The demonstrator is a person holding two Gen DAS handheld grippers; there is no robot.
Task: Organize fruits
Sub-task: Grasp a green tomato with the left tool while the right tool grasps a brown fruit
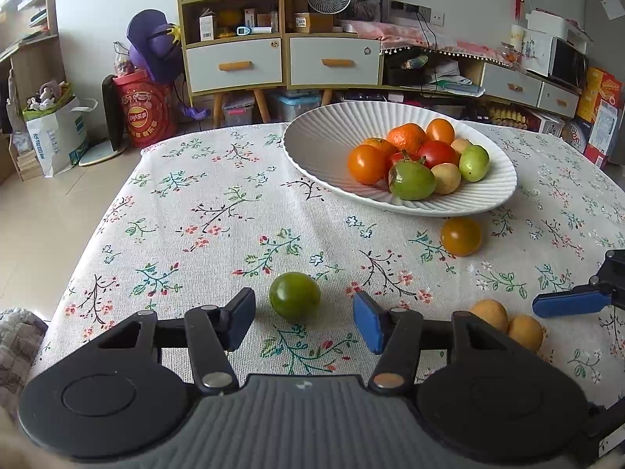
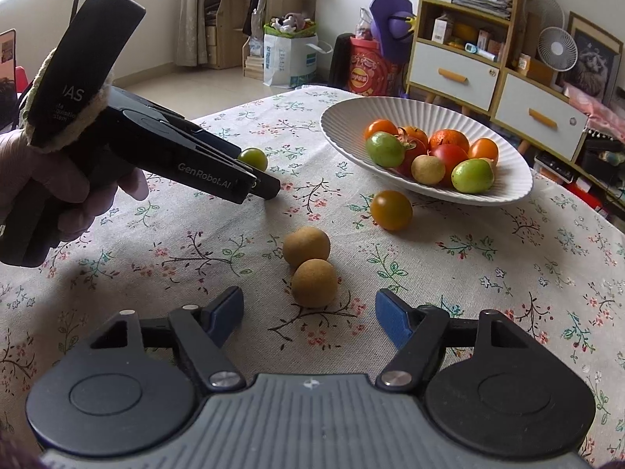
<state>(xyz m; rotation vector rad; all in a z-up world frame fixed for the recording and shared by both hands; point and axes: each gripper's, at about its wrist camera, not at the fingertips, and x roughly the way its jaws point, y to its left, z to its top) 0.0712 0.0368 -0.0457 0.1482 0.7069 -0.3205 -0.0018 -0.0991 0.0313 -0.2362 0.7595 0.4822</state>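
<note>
My left gripper (image 1: 304,312) stands open low over the table, with a green tomato (image 1: 295,301) between its fingertips; the pads are clear of it on both sides. In the right wrist view the same tomato (image 2: 254,158) peeks out behind the left gripper (image 2: 269,190), which a gloved hand holds. My right gripper (image 2: 308,308) is open too, and the nearer of two brown round fruits (image 2: 314,282) lies just ahead of its gap, untouched. The other brown fruit (image 2: 306,246) touches it. An orange tomato (image 2: 391,210) lies by the white ribbed plate (image 2: 343,125).
The plate (image 1: 312,148) at the back right of the floral tablecloth (image 1: 195,215) holds several tomatoes, mandarins and green fruits. A blue pad (image 1: 570,303) of the right gripper shows at the right edge. Cabinets, a fan and bags stand beyond the table.
</note>
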